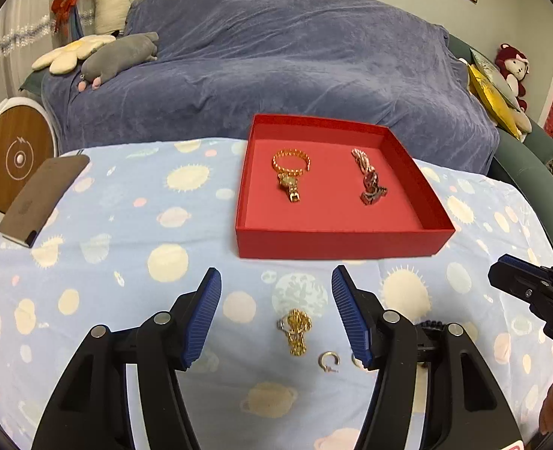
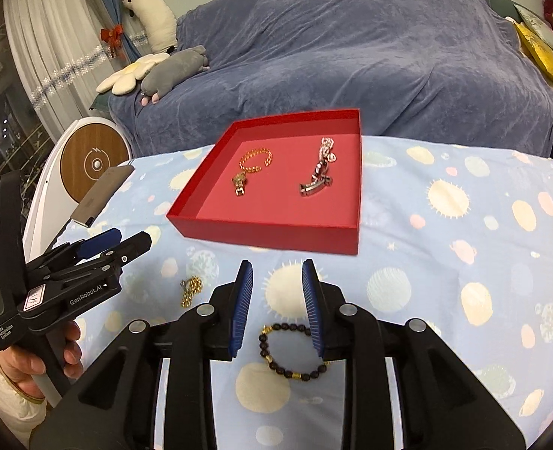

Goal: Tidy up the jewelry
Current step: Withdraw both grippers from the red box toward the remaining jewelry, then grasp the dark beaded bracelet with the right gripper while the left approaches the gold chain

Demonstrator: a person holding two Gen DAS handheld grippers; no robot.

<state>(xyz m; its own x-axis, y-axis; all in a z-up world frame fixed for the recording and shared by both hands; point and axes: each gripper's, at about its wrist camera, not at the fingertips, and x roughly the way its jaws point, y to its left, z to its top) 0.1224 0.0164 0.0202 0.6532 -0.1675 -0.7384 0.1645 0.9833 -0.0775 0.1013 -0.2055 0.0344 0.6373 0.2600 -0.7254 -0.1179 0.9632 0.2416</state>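
Observation:
A red open box sits on the planet-print cloth. Inside lie a gold watch-like bracelet and a silver-and-pink piece. Short of the box, my left gripper is open and holds nothing. Beneath its fingers a gold chain and a small hoop earring lie on the cloth; a second hoop is half hidden by the right finger. My right gripper stands narrowly open over a dark bead bracelet, whose right side its finger hides.
A brown phone-like slab lies at the table's left edge. Behind the table is a sofa under a blue cover with plush toys. A round white-and-wood device stands at the left. A hand holds the left gripper.

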